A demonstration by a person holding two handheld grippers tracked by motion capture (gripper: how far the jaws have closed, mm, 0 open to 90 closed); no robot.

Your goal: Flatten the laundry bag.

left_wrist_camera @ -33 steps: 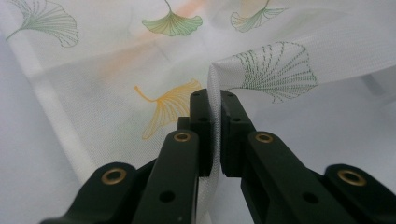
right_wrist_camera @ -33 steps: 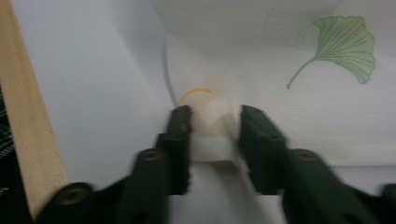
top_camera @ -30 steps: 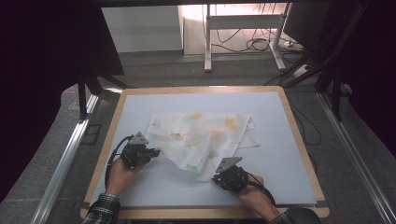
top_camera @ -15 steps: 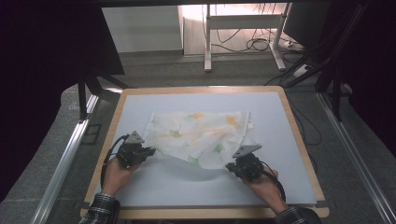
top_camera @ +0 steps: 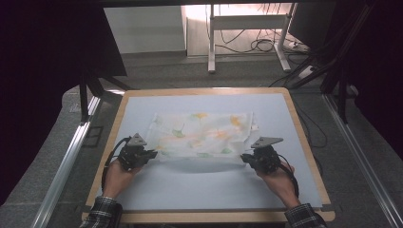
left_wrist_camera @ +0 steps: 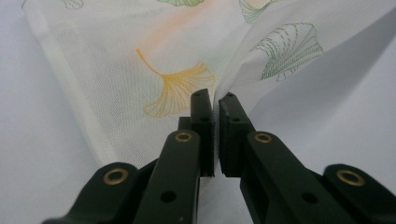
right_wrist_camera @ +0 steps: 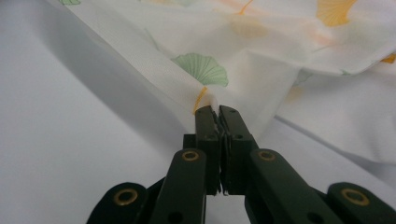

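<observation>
Table [top_camera: 142, 199]: pale blue-grey top, light wooden rim. On it: one white cloth [top_camera: 202, 135] printed with ginkgo leaves, centre toward 12 o'clock.

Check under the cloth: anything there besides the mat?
The near edge of the cloth is lifted between the left hand-held gripper and right hand-held gripper; beneath it is bare pale mat and shadow. The far part lies flat, covering whatever is below.

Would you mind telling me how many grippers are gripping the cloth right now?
2. The left gripper pinches the near left corner of the cloth; the right gripper pinches its near right corner, and the near edge is lifted between them.
</observation>
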